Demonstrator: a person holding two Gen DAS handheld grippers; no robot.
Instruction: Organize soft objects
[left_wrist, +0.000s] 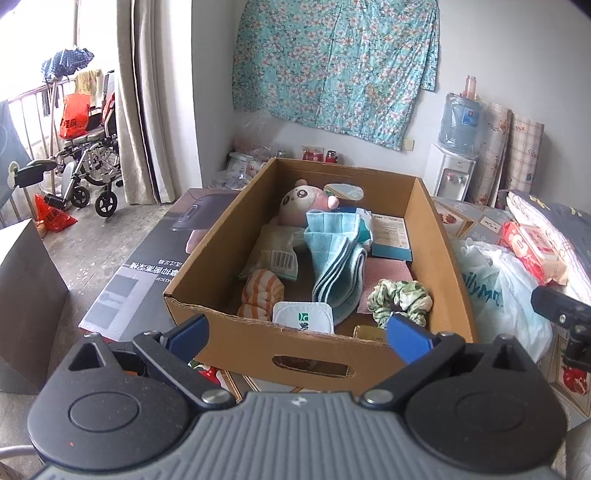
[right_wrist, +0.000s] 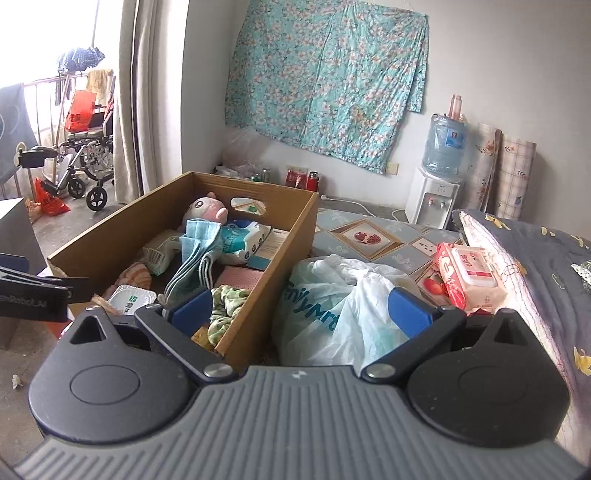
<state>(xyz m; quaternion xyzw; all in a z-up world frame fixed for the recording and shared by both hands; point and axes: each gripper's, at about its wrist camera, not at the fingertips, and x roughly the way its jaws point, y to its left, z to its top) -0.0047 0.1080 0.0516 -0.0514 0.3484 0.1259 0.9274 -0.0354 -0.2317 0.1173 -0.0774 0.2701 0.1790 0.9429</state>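
The left hand-held gripper (left_wrist: 297, 334) stood spread wide, its two ribbed blue pads pinching nothing, above the near wall of one open cardboard box (left_wrist: 314, 350); the right hand-held gripper (right_wrist: 301, 312) was likewise spread and empty, between the box's corner and one crinkled white plastic bag (right_wrist: 332, 295). Inside the box lay one frilly green scrunchie (left_wrist: 400, 299), one folded blue towel (left_wrist: 338, 258) with a ribbed weave, one orange-striped soft roll (left_wrist: 260, 291), one round pink-and-white plush toy (left_wrist: 304, 201) at the far end, one white foil-lidded cup (left_wrist: 303, 314) and one flat teal carton (left_wrist: 391, 236); one pink wet-wipe pack (right_wrist: 469, 277) lay beyond the bag.
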